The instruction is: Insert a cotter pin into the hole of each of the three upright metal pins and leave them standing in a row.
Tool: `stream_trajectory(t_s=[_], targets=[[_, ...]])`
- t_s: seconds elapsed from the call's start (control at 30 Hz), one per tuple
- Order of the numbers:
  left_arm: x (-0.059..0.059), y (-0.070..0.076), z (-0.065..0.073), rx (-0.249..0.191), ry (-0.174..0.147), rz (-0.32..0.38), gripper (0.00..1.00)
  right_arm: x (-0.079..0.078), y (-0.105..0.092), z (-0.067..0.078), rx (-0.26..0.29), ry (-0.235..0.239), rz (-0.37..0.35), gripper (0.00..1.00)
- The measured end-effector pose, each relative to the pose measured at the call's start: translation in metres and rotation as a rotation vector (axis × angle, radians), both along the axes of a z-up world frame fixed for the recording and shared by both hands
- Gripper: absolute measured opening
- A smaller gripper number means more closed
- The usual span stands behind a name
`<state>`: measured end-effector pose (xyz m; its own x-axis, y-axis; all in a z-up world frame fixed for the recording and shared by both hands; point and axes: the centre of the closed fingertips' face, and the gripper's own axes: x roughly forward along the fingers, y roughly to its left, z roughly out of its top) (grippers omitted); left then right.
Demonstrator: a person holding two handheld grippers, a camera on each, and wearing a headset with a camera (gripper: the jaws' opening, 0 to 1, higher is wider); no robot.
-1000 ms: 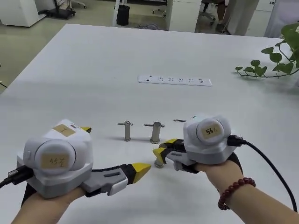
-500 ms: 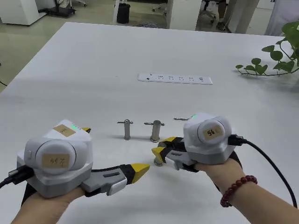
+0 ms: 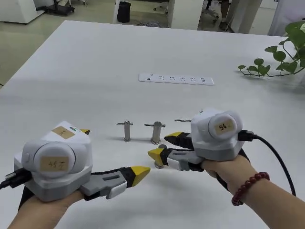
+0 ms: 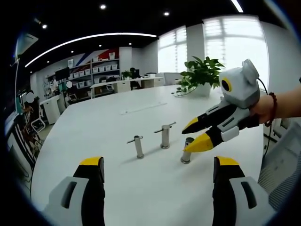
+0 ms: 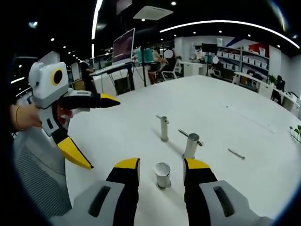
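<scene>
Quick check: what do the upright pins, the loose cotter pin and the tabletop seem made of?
Upright pins: bare metal, likely steel; silvery grey, satin finish, bright highlight on the flat tops. Loose cotter pin: thin grey wire, apparently metal; too small to judge finish. Tabletop: white, smooth, perhaps laminate; semi-matte, with only soft shadows.

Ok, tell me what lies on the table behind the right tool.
A loose cotter pin lies on the table behind the right tool. In the head view the tool's body covers one end; the right gripper view shows it whole.
</scene>
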<state>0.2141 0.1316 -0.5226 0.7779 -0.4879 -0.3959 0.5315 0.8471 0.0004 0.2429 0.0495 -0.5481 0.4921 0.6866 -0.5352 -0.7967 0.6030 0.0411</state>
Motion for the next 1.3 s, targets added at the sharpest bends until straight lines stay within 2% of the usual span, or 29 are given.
stream_trajectory(t_s=[0.17, 0.37, 0.53, 0.77, 0.83, 0.9, 0.97, 1.07, 1.13, 1.3], targets=[[0.000, 0.001, 0.000, -0.004, 0.002, 0.004, 0.96, 0.000, -0.010, 0.007, 0.008, 0.012, 0.021, 0.32], [0.001, -0.001, 0.000, -0.011, -0.001, 0.003, 0.98, 0.005, -0.025, 0.012, -0.001, 0.018, 0.011, 0.30], [0.000, -0.001, -0.001, -0.015, 0.007, 0.000, 0.98, 0.011, -0.037, 0.016, -0.031, 0.016, 0.007, 0.29], [0.000, -0.001, 0.000, -0.020, 0.012, -0.002, 0.99, 0.030, -0.056, 0.015, -0.099, 0.021, -0.002, 0.29], [0.000, -0.001, -0.001, -0.019, 0.016, -0.004, 0.99, 0.038, -0.060, 0.017, -0.083, 0.045, -0.024, 0.29], [0.000, -0.001, -0.003, -0.017, 0.022, -0.005, 0.99, 0.045, -0.064, 0.016, -0.094, 0.050, -0.027, 0.29], [0.000, 0.000, -0.004, -0.014, 0.024, -0.004, 0.99, 0.051, -0.069, 0.013, -0.125, 0.051, -0.025, 0.29], [0.001, 0.001, -0.004, -0.014, 0.024, 0.007, 0.99, 0.061, -0.074, 0.010, -0.126, 0.065, -0.045, 0.28], [0.001, 0.002, -0.005, -0.018, 0.027, 0.009, 0.99, 0.067, -0.078, 0.005, -0.158, 0.064, -0.043, 0.28], [0.002, 0.002, -0.006, -0.022, 0.031, 0.011, 0.99, 0.082, -0.084, -0.005, -0.196, 0.073, -0.036, 0.27]])
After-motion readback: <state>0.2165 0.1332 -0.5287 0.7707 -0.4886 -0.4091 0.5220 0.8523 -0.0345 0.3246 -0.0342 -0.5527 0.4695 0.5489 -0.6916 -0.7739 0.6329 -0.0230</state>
